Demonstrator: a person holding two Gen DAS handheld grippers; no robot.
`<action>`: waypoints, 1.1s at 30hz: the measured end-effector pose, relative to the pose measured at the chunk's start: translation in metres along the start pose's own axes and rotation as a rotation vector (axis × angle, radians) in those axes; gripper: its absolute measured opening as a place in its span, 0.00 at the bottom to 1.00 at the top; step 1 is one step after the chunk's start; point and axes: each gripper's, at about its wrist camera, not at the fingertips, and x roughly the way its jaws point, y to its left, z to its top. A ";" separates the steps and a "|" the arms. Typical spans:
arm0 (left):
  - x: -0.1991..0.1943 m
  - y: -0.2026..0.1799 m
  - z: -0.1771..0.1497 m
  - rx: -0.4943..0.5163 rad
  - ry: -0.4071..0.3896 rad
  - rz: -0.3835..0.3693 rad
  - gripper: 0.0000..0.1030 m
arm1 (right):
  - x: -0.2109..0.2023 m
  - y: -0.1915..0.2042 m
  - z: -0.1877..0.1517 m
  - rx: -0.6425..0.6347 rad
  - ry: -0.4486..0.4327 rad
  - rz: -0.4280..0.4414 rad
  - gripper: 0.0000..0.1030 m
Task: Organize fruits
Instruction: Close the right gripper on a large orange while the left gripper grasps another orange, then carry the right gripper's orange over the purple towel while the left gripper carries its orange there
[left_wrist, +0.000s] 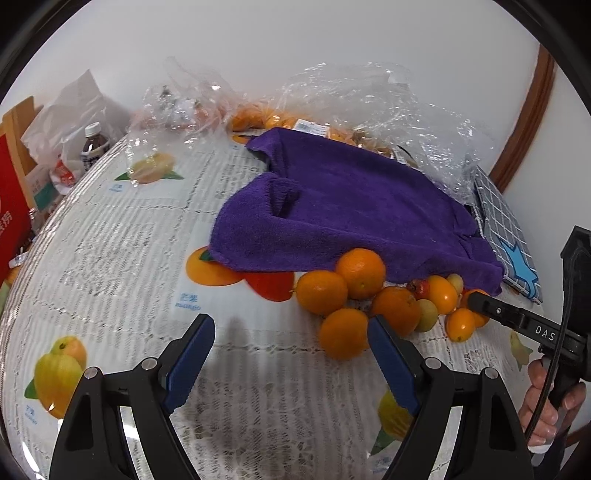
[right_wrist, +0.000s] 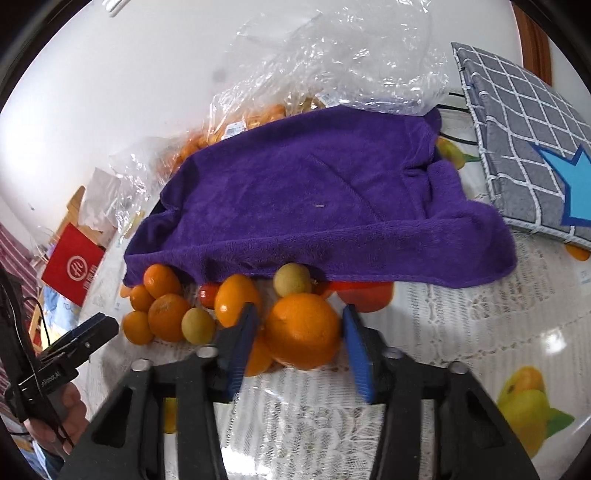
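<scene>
A pile of oranges (left_wrist: 360, 273) with small yellow-green fruits (left_wrist: 426, 314) and a small red fruit (left_wrist: 419, 286) lies at the near edge of a purple towel (left_wrist: 351, 206). My left gripper (left_wrist: 290, 319) is open over the bare tablecloth, with nothing between its fingers. One orange (left_wrist: 343, 334) lies just beyond its right fingertip. My right gripper (right_wrist: 300, 308) straddles a large orange (right_wrist: 303, 330). Its blue pads (right_wrist: 354, 347) stand very close to the orange's sides, with thin gaps showing. More oranges (right_wrist: 168, 317) lie to its left, under the towel (right_wrist: 314, 192) edge.
A white lace tablecloth (left_wrist: 122, 258) with fruit prints covers the table. Crumpled clear plastic bags (left_wrist: 362, 96) holding more oranges sit behind the towel. A grey checked folded fabric piece (right_wrist: 524, 147) lies at the right. At the left stand a bottle (left_wrist: 94, 142) and a red box (right_wrist: 72, 267).
</scene>
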 end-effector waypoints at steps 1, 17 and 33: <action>0.001 -0.002 0.000 0.006 0.003 -0.004 0.81 | -0.003 -0.002 0.000 -0.008 -0.004 0.000 0.41; 0.023 -0.028 -0.010 0.045 0.012 0.020 0.41 | -0.033 -0.026 -0.031 -0.096 -0.064 -0.121 0.43; 0.015 -0.008 -0.020 -0.046 -0.015 -0.143 0.32 | -0.028 -0.020 -0.044 -0.160 -0.073 -0.200 0.42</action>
